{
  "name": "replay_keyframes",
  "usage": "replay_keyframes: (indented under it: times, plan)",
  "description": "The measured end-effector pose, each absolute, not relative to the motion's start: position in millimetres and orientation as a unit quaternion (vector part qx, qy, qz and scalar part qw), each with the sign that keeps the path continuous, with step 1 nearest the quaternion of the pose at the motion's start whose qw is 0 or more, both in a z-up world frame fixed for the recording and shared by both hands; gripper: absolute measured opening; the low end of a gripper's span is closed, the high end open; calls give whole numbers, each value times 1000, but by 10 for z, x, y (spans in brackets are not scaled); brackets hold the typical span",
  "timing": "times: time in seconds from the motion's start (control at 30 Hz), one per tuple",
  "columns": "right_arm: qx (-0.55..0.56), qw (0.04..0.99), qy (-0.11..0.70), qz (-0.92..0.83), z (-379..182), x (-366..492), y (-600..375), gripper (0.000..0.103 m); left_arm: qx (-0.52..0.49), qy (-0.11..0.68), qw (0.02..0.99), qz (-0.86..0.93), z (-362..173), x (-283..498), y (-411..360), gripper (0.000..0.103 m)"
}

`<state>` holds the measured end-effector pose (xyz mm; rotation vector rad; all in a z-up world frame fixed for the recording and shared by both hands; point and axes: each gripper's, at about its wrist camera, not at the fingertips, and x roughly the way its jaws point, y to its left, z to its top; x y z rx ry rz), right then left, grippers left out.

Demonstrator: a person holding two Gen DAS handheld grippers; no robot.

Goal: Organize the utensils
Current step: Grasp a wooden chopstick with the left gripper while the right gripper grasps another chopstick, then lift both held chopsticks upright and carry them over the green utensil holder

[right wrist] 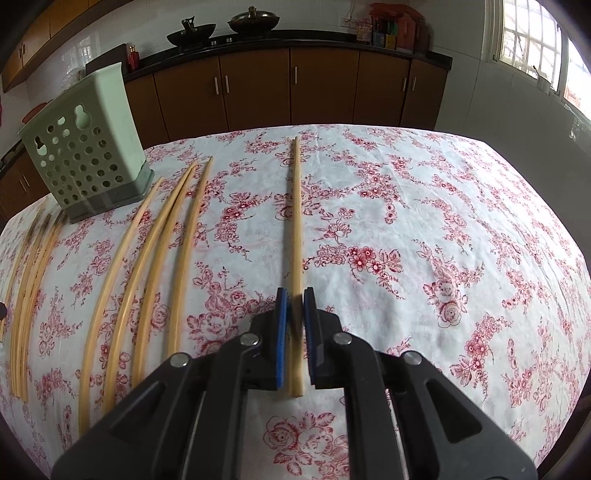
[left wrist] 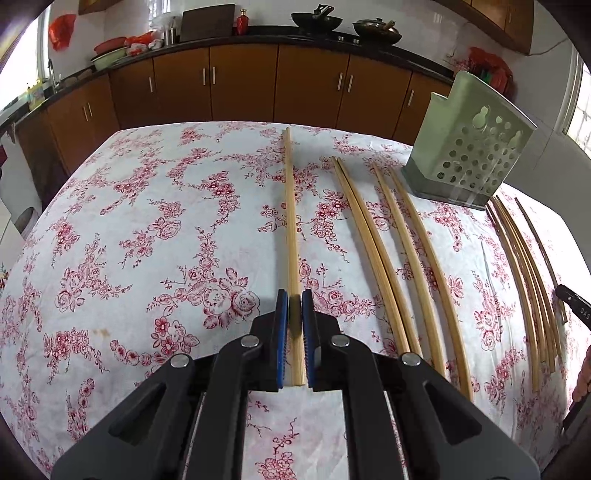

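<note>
Chopsticks between both sets of pads, holder standing

Chopsticks lie lengthwise on the floral tablecloth [left wrist: 147, 221], all pointing away from us toward the cabinets.

L gripper [left wrist: 294, 302]: blue pads nearly closed around a pair of chopsticks [left wrist: 291, 221] lying side by side; sticks run out ahead between the pads. Pads look to be touching the sticks, but we cannot tell if the grip is firm or whether the sticks are off the cloth.

R gripper [right wrist: 294, 301]: narrow gap, one chopstick [right wrist: 296, 221] between the pads. Small gap visible on each side of it, so we read it as not clamped; contact unclear.

Counts, L view: 2 in the pads, then a touching pair [left wrist: 369, 240], then 2 single sticks [left wrist: 421, 240] just apart. Further right, a darker bunch [left wrist: 524, 266], approx 4–5, too crowded to count.

Green perforated holder [left wrist: 469, 147] x1, upright on the cloth, near the far ends of the loose sticks.

Woks on rear counter [left wrist: 316, 20]: 2.
</note>
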<state>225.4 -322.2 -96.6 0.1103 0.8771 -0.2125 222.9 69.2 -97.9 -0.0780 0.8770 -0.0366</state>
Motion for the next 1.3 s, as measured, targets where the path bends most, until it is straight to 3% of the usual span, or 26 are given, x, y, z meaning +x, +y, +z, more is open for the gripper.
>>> replay_keyframes:
  times: [0.3,0.9,1.3]
  plan:
    - [65,906,410,-85,-879,2019,-3229,8,-43,433,900,-17,-912,2081,719,8]
    - [76,958,265,-75,236,1650,-3374,8,-101,282,954,-22,345,1832,963,7]
    - [63,968,232,-68,562,1804,-3273,8,-94,247,964,-15,692,1969,1031,7]
